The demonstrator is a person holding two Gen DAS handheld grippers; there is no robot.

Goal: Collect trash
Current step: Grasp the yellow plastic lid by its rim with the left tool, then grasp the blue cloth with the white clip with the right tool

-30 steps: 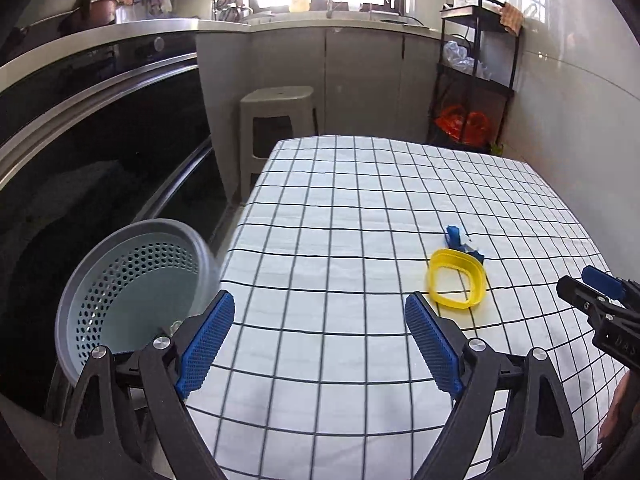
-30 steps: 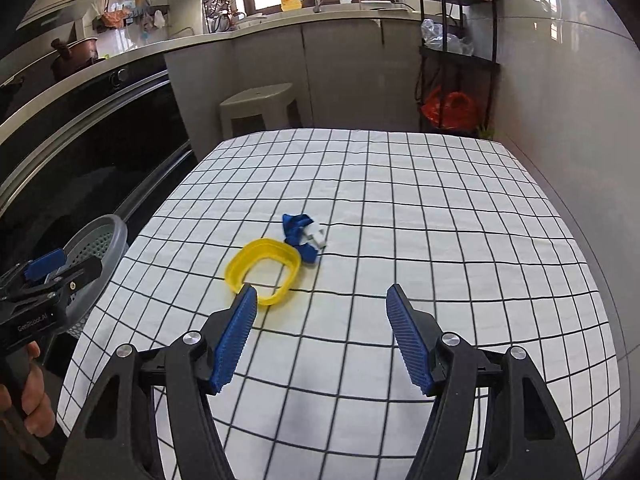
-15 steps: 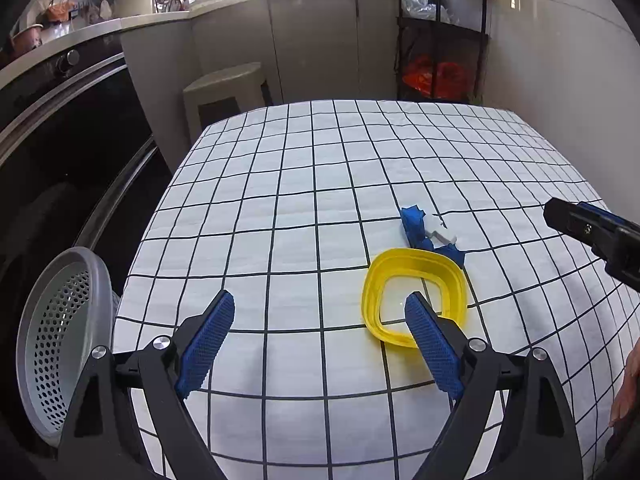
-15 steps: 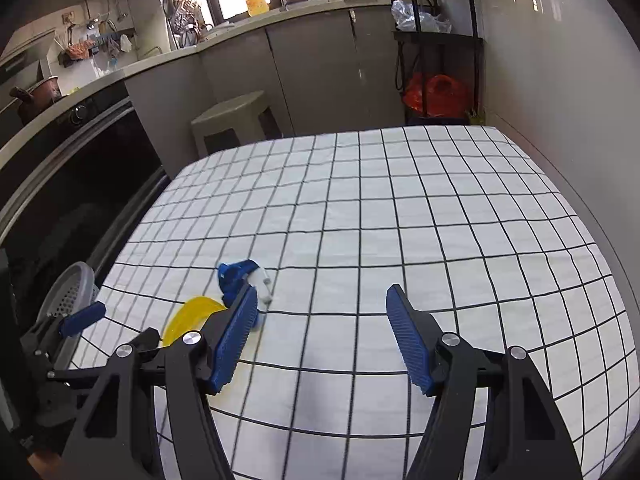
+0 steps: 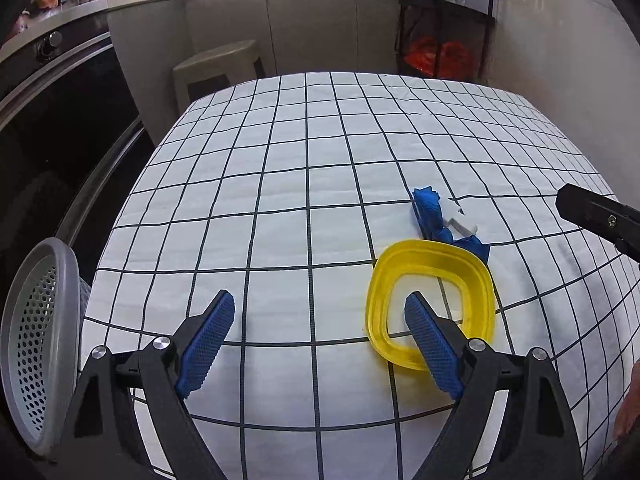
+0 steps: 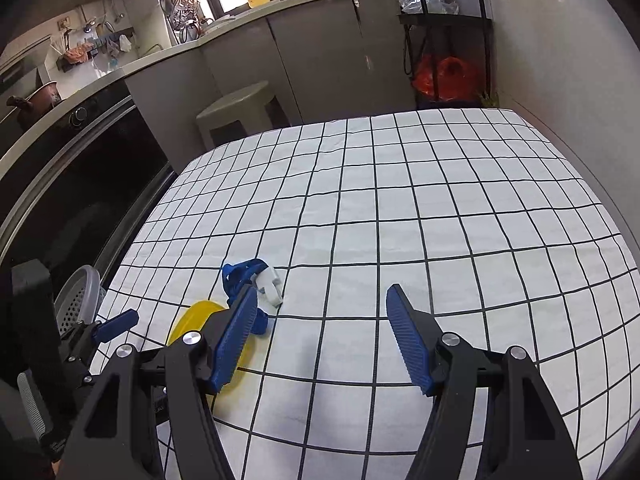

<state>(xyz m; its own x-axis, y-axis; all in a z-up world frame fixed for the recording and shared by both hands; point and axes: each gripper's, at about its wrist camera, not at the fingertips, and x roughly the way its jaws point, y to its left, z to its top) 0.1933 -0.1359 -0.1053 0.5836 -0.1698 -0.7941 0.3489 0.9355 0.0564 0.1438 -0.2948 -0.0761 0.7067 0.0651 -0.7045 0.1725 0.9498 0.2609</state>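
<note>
So the yellow ring [image 5: 432, 304] lies flat on the checked tablecloth [image 5: 280, 184], with the blue-and-white scrap [image 5: 434, 216] touching its far edge. The left gripper [image 5: 320, 328] is nearer: its right finger sits inside the ring, jaws wide, closing a bit, gripping nothing. The right gripper [image 6: 320, 336] is open and empty, with the ring off to its left. The grey basket [image 5: 36, 344] is left of the ring, off the table.
</note>
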